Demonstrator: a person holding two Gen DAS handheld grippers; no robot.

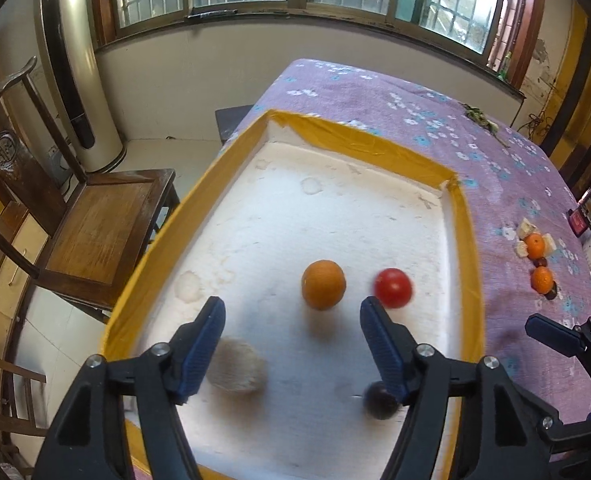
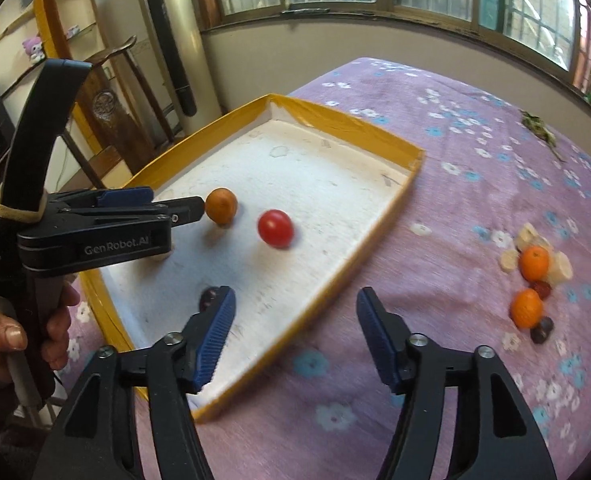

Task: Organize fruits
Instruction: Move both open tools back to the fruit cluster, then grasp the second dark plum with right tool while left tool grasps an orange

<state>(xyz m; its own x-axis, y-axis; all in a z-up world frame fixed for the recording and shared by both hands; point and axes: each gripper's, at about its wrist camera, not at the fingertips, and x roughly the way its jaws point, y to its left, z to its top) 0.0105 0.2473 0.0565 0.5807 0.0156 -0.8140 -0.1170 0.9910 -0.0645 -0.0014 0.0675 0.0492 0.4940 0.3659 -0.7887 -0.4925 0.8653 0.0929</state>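
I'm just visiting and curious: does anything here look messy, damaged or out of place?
Yes. Oranges, banana slices and dark fruits lie loose on the purple cloth, outside the tray. The tray's white floor is stained and pitted.

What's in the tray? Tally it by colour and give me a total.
Orange fruit: 1
Red fruit: 1
Dark fruit: 1
Pale piece: 1 (blurred)
Total in the tray: 4
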